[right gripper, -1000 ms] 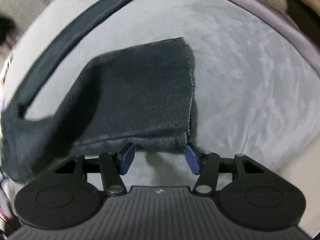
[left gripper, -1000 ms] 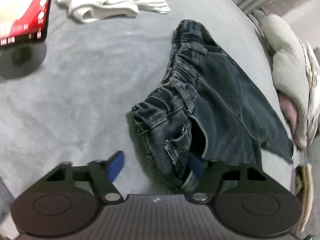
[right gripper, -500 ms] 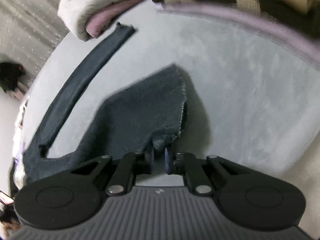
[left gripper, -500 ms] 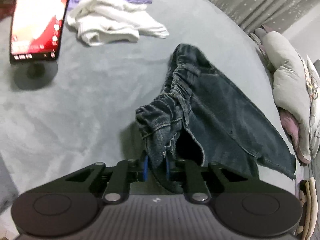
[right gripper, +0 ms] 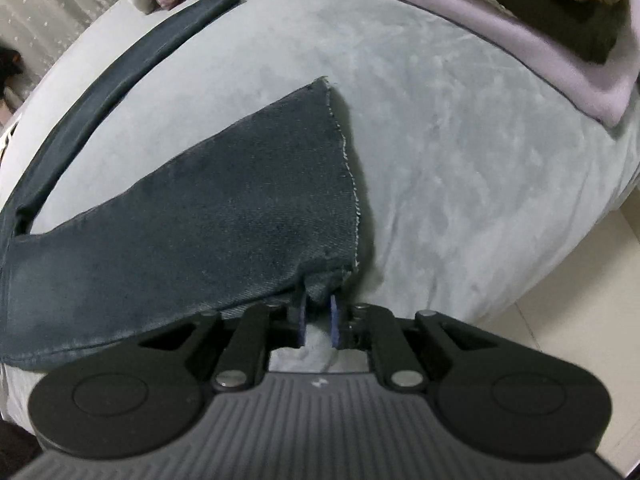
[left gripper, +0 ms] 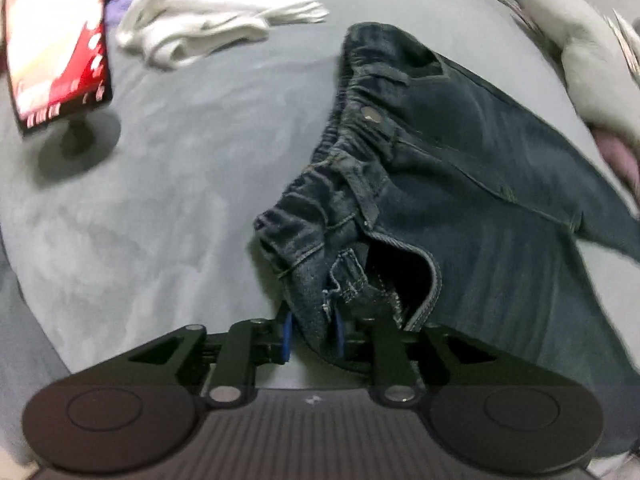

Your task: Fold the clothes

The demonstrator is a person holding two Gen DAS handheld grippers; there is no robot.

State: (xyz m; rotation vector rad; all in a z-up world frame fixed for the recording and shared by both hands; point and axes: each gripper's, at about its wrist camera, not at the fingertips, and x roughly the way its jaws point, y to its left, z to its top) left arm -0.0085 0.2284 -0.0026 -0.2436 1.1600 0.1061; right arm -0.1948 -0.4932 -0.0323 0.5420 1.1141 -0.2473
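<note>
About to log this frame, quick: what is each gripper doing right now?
Left gripper: jaws opening, jeans waistband between the pads.
Right gripper: jaws opening, jeans leg hem between the pads.

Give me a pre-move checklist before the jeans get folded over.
1. Left gripper has waistband of jeans between its pads: ok, though jaws are opening.
2. Right gripper has the leg hem between its pads: ok, jaws opening too.
3. Firm grip on both ends: cannot tell.
4. Near leg lies flat: ok.
5. Bed beyond the hem is bare: ok.
6. White clothes clear of the jeans: ok.
</note>
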